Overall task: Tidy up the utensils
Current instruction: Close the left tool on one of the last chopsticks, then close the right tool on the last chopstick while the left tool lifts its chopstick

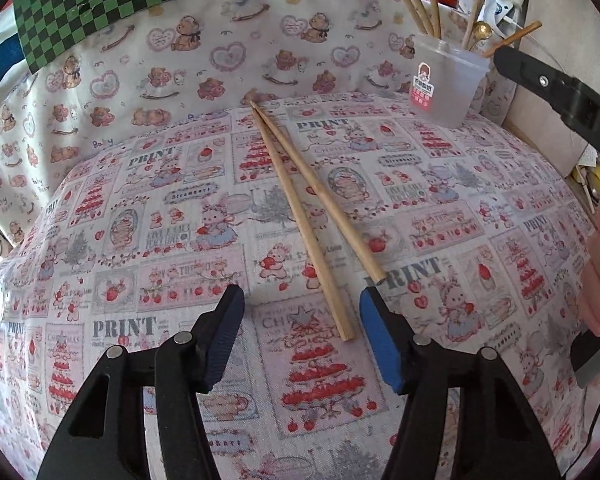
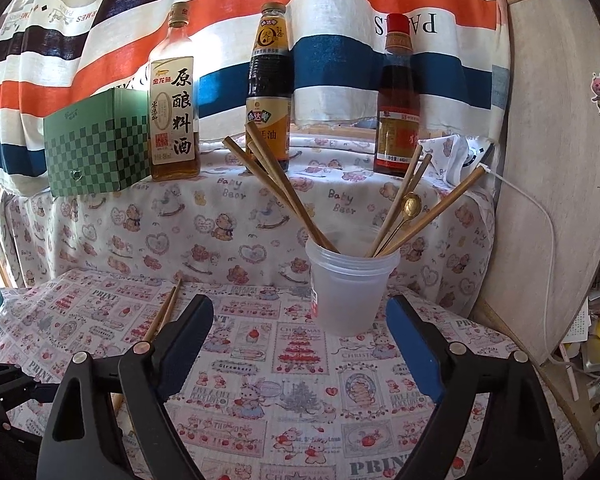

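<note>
Two wooden chopsticks (image 1: 300, 216) lie loose before the unclenched left gripper (image 1: 302, 312), awaiting transfer to the plastic cup (image 1: 446, 80); right gripper (image 2: 300, 332) gapes empty.

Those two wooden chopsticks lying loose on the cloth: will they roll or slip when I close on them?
The wooden chopsticks look rigid and light, so they probably won't bend. They seem round in section, so a nudge may roll them, though the printed cloth should damp that. They meet at the far tips and splay nearer the left hand-held gripper, so one pinch may catch only one.

Left gripper (image 1: 302, 312) open above 2 chopsticks (image 1: 300, 204); cup (image 1: 446, 82) beyond.
</note>
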Available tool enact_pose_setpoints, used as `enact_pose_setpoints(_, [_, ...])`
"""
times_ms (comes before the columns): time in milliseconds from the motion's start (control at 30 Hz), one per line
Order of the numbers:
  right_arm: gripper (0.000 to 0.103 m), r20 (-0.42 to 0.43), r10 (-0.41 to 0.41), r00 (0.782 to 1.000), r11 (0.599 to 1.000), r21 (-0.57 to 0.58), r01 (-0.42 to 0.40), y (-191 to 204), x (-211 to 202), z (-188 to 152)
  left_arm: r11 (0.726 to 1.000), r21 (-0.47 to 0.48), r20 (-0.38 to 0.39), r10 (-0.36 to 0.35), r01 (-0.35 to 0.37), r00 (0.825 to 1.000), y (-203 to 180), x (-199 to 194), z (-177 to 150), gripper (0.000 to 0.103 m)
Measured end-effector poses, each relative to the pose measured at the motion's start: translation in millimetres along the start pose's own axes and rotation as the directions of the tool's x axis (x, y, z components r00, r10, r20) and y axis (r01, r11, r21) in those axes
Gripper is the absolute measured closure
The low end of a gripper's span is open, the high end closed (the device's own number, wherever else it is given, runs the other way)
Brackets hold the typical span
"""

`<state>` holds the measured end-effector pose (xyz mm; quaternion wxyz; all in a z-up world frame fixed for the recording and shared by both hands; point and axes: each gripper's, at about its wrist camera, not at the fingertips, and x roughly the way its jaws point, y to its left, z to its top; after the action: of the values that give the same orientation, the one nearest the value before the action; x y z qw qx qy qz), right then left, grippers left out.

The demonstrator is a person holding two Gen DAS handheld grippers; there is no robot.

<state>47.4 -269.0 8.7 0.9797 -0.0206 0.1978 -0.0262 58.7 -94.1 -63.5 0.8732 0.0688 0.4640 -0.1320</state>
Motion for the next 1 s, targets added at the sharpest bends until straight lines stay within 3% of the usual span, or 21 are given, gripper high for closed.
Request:
enact_pose_setpoints(133, [0.016,-0.030,0.021,0.999,1.000,-0.006,-0.021,3,3,0,1.000,-0.030,0.003,0.001,-0.001,1.000,16,3,4,0.047])
enact_pose_setpoints(267, [0.017,-0.044,0.027,0.999,1.000,-0.011,-0.028,5,5,-2,0.996,-0.083,0.015,0.025,-0.024,1.000,34,4,6,0.079])
enact_pose_setpoints(367, [0.017,-0.075,0.056,0.996,0.998,-0.001,-0.057,5,5,-1,0.993,-0.114,0.004,0.006,-0.006,1.000,44,4,9,0.096])
enact_pose_setpoints(467, [0.017,-0.082,0.066,0.994,0.998,-0.009,-0.067,6,4,-1,0.971,-0.219,0.048,-0.087,0.096,0.995,70,-6,11,0.096])
enact_pose_setpoints(533, [0.017,-0.083,0.058,0.995,0.998,-0.025,-0.060,8,5,-2,0.962,-0.245,0.128,-0.095,0.124,0.987,82,-23,12,0.097])
enact_pose_setpoints(700, [0.017,-0.092,0.075,0.993,0.996,-0.035,-0.079,12,5,-3,0.909,-0.314,0.259,-0.194,0.273,0.946,101,-48,10,0.097])
enact_pose_setpoints(833, [0.017,-0.063,0.069,0.996,0.995,-0.069,-0.073,18,0,-4,0.922,-0.300,0.363,-0.126,0.244,0.923,107,-68,9,0.097])
enact_pose_setpoints(900, [0.017,-0.074,0.101,0.992,0.992,-0.072,-0.106,20,1,-4,0.917,-0.304,0.395,-0.124,0.257,0.910,109,-75,8,0.097])
enact_pose_setpoints(933, [0.017,-0.093,0.139,0.986,0.987,-0.069,-0.146,22,2,-5,0.912,-0.308,0.405,-0.133,0.272,0.904,111,-75,11,0.097])
enact_pose_setpoints(1000, [0.017,-0.160,0.272,0.949,0.956,-0.065,-0.285,28,7,-8,0.914,-0.307,0.423,-0.117,0.264,0.899,113,-79,10,0.097])
